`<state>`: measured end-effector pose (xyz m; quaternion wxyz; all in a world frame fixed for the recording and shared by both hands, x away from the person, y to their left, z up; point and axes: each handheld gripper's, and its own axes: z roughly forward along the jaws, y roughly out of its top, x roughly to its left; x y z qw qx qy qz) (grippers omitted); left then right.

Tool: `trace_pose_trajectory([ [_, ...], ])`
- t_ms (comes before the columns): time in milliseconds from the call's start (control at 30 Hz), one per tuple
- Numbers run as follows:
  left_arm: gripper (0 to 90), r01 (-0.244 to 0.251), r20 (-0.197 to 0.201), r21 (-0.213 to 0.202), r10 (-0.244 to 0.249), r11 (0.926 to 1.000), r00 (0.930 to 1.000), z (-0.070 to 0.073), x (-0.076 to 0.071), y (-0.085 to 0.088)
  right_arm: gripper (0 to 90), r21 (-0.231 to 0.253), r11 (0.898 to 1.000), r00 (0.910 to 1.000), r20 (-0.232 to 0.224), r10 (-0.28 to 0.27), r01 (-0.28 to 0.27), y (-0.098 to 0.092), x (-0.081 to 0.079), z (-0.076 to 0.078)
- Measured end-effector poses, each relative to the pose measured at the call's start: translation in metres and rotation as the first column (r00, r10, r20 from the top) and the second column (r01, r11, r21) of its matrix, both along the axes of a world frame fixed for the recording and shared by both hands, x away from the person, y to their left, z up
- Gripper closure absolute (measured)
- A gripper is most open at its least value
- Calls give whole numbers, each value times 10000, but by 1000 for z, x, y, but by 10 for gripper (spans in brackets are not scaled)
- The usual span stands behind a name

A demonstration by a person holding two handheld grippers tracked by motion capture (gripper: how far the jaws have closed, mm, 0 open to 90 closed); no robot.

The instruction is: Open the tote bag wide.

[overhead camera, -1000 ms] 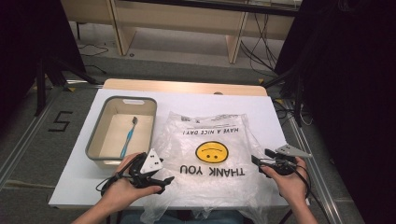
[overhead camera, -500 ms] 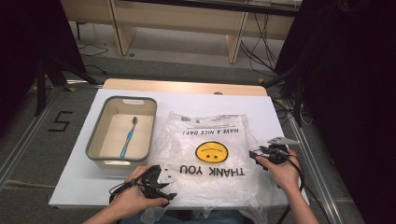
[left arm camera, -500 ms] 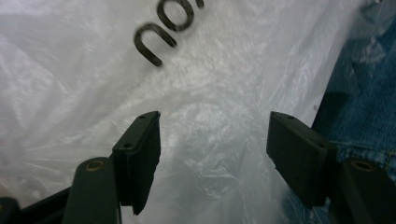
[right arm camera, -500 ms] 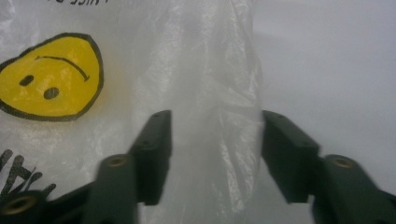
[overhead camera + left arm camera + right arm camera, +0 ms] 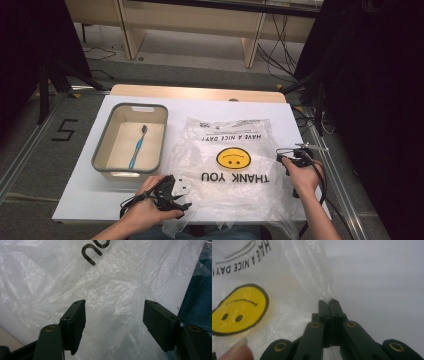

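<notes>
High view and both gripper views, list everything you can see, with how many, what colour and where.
Plastic bag: one, clear with a yellow smiley and black lettering, spread across the table's middle and near edge.
Bin: one, grey rim, beige inside, on the table left of the bag.
Toothbrush: one, blue, lying inside the bin.
Table: one, white top.
Wooden furniture: pale, on the floor beyond the table.
Floor marking: one, black figure 5, left of the table.
Left gripper: one, black, jaws open above the bag's near left part.
Right gripper: one, black, just closed, pinching the bag's right edge.
</notes>
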<state>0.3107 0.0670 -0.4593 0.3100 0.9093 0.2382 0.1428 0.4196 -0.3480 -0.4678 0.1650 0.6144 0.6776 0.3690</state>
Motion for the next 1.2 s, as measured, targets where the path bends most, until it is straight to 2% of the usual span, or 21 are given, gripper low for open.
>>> trace_pose_trajectory([
  [100,314,-25,-78,-65,24,10000,10000,0,-1,0,900,293,9963,9967,89,-808,805,-6,0,1],
  [167,289,114,-377,-163,-120,9998,9992,-1,-1,-2,900,336,9927,9932,46,-1159,1157,-8,-1,1],
  [233,261,258,-793,-248,-277,9994,9965,-3,-2,-4,900,276,9913,9916,41,-1291,1289,-9,-1,1],
  [300,252,639,-1179,-211,-659,9977,9908,-7,-4,-7,900,219,9909,9911,57,-1327,1326,-10,-1,1],
  [367,243,985,-1513,144,-952,9950,9839,-13,-4,-11,900,175,9909,9910,56,-1337,1336,-9,-1,1],
  [433,247,1155,-1593,333,-1089,9927,9812,-16,-5,-14,900,155,9909,9910,67,-1338,1337,-8,-2,2],
  [500,246,1217,-1769,76,-1184,9925,9771,-15,-5,-16,900,126,9913,9914,89,-1309,1307,-8,-2,2],
  [533,245,1217,-1769,76,-1184,9925,9771,-15,-5,-16,900,107,9915,9915,94,-1301,1300,-9,-2,2],
  [567,239,1273,-1929,-255,-1299,9915,9726,-12,-4,-16,900,100,9915,9915,100,-1300,1299,-9,-2,2],
  [600,235,1281,-1953,-496,-1354,9905,9714,-9,-4,-16,900,88,9915,9915,95,-1298,1298,-8,-2,2],
  [700,235,1317,-1898,-885,-1466,9873,9708,-1,-5,-15,900,75,9915,9915,61,-1297,1297,-7,-2,2],
  [800,243,1196,-1629,-1432,-1426,9824,9763,7,-8,-16,900,-10,9918,9918,79,-1275,1275,-7,-2,2],
  [933,254,1150,-1310,-1800,-1396,9769,9815,16,-11,-17,900,-52,9917,9917,54,-1285,1286,-7,-2,2],
  [1000,258,1236,-1210,-1710,-1453,9775,9820,18,-13,-18,900,-81,9920,9920,52,-1263,1263,-7,-2,2],
  [1133,249,1572,-1472,-1341,-1766,9784,9732,12,-20,-24,900,-193,9920,9922,34,-1244,1244,-6,-2,1],
  [1200,245,1718,-1538,-994,-1857,9801,9705,6,-22,-29,900,-226,9924,9927,39,-1209,1210,-6,-2,1],
])
